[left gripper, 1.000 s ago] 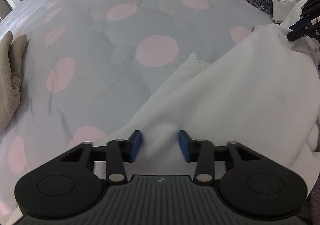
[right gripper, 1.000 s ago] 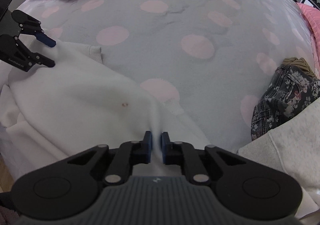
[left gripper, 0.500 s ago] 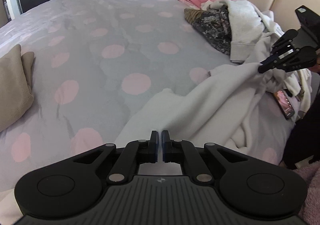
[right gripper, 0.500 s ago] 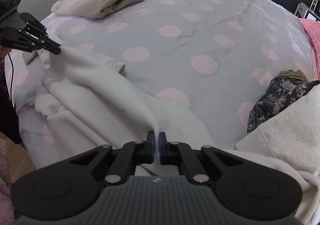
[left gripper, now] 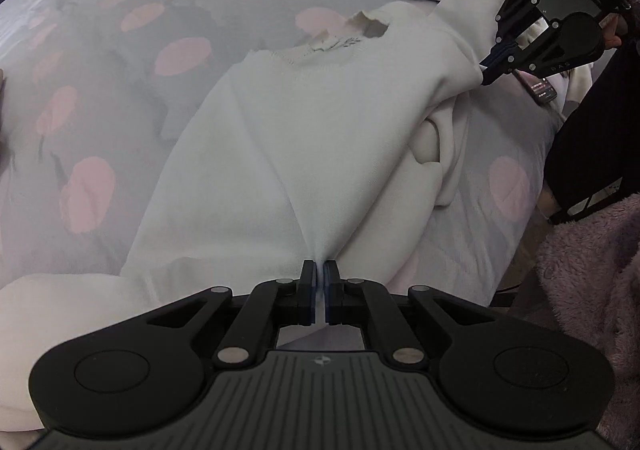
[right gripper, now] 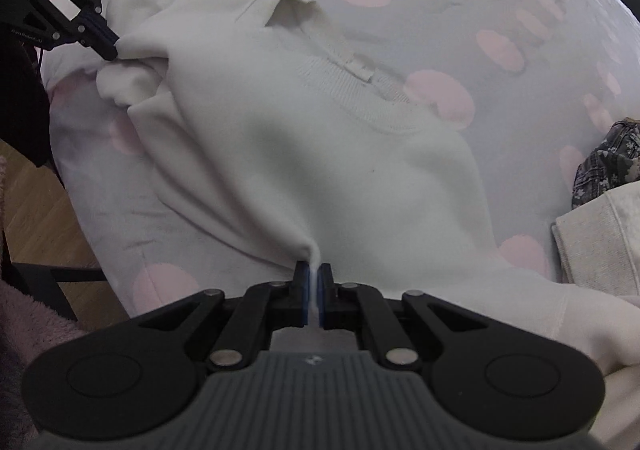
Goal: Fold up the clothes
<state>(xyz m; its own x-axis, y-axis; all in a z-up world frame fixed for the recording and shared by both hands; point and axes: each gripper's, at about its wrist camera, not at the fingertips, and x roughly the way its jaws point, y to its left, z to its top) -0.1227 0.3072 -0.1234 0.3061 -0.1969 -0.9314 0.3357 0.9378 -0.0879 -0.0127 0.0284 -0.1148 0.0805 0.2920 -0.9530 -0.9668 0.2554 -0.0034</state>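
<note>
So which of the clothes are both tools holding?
The white sweatshirt, spread between the left tool and right tool. The dark flowery garment lies untouched.

Left tool, right tool: both clamped.

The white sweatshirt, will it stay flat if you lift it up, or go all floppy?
Probably floppy: the white sweatshirt puckers into a peak where the left gripper pinches it. It likely sags between grips, since it droops and bunches beside the right gripper. The thick-looking fleece probably won't slip out.
</note>
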